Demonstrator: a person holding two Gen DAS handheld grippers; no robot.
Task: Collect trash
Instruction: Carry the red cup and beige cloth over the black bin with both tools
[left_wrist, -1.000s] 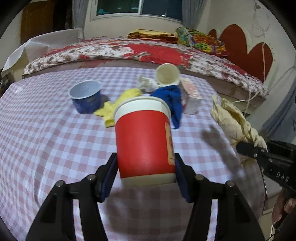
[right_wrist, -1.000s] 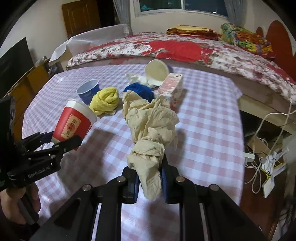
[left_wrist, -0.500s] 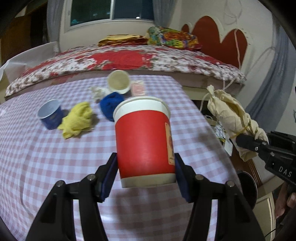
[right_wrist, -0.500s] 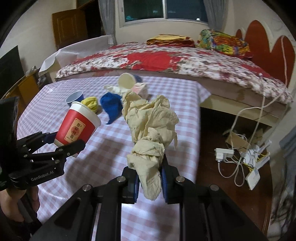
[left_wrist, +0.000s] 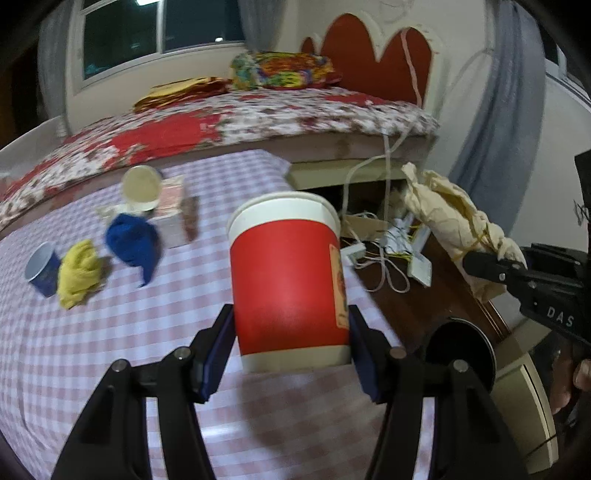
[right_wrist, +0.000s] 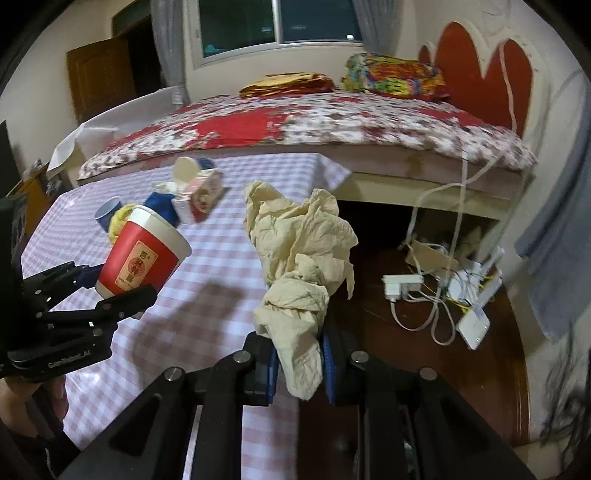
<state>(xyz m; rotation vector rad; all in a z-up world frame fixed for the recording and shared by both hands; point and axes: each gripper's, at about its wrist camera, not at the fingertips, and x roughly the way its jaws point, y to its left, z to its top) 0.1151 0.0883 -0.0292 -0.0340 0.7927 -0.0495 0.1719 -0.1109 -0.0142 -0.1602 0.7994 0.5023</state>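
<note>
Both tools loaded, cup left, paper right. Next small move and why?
Probably carry both on toward the dark round bin past the table edge. The left tool clamps the red cup, the right tool pinches the crumpled paper, and both hang in the air, so only dropping them off remains.

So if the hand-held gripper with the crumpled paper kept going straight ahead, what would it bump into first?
Probably the dark wooden floor just past the table's edge, short of the tangled cables; depth is hard to judge.

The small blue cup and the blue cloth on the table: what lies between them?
A crumpled yellow cloth lies between the small blue cup and blue cloth, clearest in the left wrist view.
</note>
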